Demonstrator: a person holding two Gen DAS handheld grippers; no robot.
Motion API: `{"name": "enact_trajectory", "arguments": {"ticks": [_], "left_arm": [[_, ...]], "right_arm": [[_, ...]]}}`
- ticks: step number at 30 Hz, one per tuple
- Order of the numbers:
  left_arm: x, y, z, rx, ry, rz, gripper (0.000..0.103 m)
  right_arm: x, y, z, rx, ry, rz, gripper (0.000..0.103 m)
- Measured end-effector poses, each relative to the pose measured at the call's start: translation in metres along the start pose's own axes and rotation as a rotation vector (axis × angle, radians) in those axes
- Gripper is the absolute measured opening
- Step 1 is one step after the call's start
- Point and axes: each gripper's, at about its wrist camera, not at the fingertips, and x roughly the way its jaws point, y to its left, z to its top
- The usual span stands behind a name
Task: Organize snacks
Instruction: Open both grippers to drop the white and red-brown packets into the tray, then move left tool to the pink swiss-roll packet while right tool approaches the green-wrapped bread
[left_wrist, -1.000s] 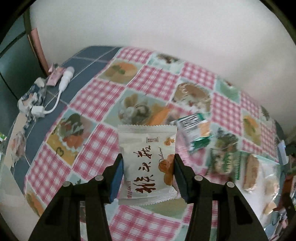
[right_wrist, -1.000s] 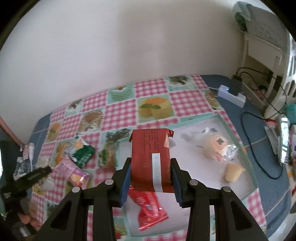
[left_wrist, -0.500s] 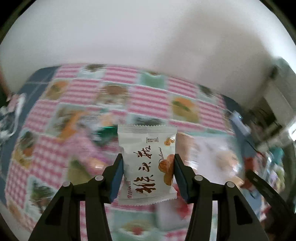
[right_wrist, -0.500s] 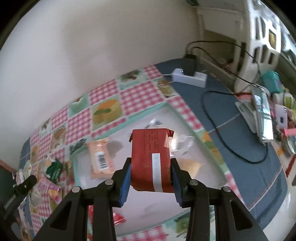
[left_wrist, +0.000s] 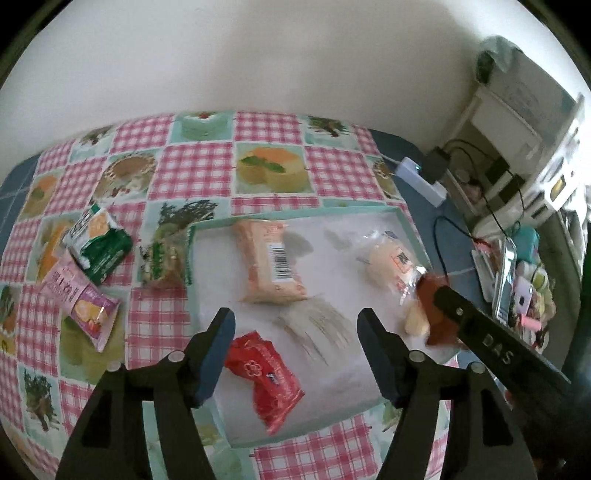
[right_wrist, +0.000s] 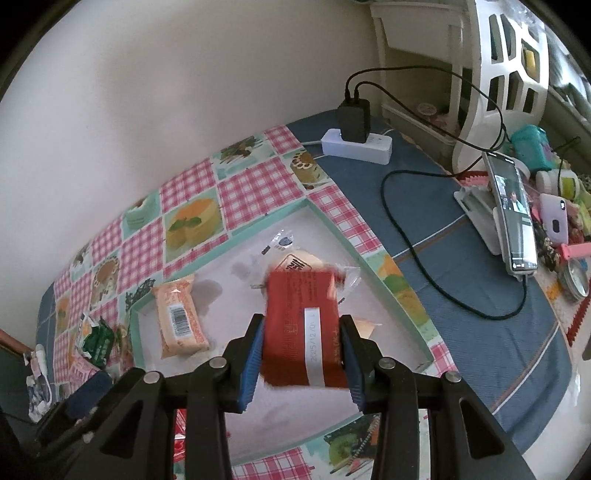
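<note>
My left gripper (left_wrist: 295, 328) is open and empty above a white tray (left_wrist: 347, 384) with a mint-green rim. A blurred white packet (left_wrist: 314, 326) streaks down between its fingers. In the tray lie a peach packet (left_wrist: 267, 266), a red packet (left_wrist: 264, 376) and a clear-wrapped pastry (left_wrist: 391, 264). My right gripper (right_wrist: 302, 338) is shut on a dark red packet (right_wrist: 301, 325) and holds it over the tray (right_wrist: 236, 291). It shows at the right of the left wrist view (left_wrist: 439, 314).
Green (left_wrist: 98, 245), pink (left_wrist: 79, 302) and clear-wrapped (left_wrist: 166, 254) snack packets lie on the checked cloth left of the tray. A power strip with charger (right_wrist: 356, 138) and cables lie at the back right. A phone on a stand (right_wrist: 511, 212) and small clutter lie far right.
My left gripper swung right over the tray and opened, letting go of the white packet, which now falls blurred. My right gripper moved further over the tray with the red packet.
</note>
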Motion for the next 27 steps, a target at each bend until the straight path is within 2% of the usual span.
{"name": "enact_trajectory", "arguments": {"ticks": [4, 7, 8, 10, 12, 14, 18, 21, 23, 27], "left_arm": [[0.001, 0.026, 0.002, -0.085, 0.008, 0.027, 0.075], [0.002, 0.049, 0.003, -0.162, 0.016, 0.049, 0.078], [0.002, 0.056, 0.003, -0.183, 0.018, 0.053, 0.078], [0.002, 0.069, 0.004, -0.223, 0.02, 0.065, 0.08], [0.002, 0.083, 0.003, -0.265, 0.019, 0.08, 0.085], [0.0, 0.096, 0.003, -0.303, 0.009, 0.101, 0.087], [-0.007, 0.124, 0.004, -0.362, -0.025, 0.184, 0.096], [-0.011, 0.145, 0.004, -0.398, -0.04, 0.234, 0.096], [-0.015, 0.159, 0.004, -0.42, -0.055, 0.268, 0.096], [-0.023, 0.18, 0.002, -0.451, -0.075, 0.329, 0.097]], "right_arm": [[0.002, 0.006, -0.002, -0.023, 0.008, 0.001, 0.042], [0.007, 0.009, -0.004, -0.035, 0.026, -0.008, 0.045], [0.009, 0.01, -0.005, -0.037, 0.033, -0.013, 0.053], [0.012, 0.01, -0.007, -0.043, 0.041, -0.022, 0.062], [0.014, 0.011, -0.008, -0.05, 0.045, -0.027, 0.063], [0.015, 0.012, -0.009, -0.056, 0.05, -0.031, 0.073], [0.019, 0.015, -0.011, -0.074, 0.053, -0.037, 0.085], [0.02, 0.018, -0.012, -0.083, 0.041, -0.051, 0.091], [0.021, 0.02, -0.013, -0.091, 0.027, -0.062, 0.101], [0.019, 0.027, -0.015, -0.102, 0.001, -0.06, 0.103]]}}
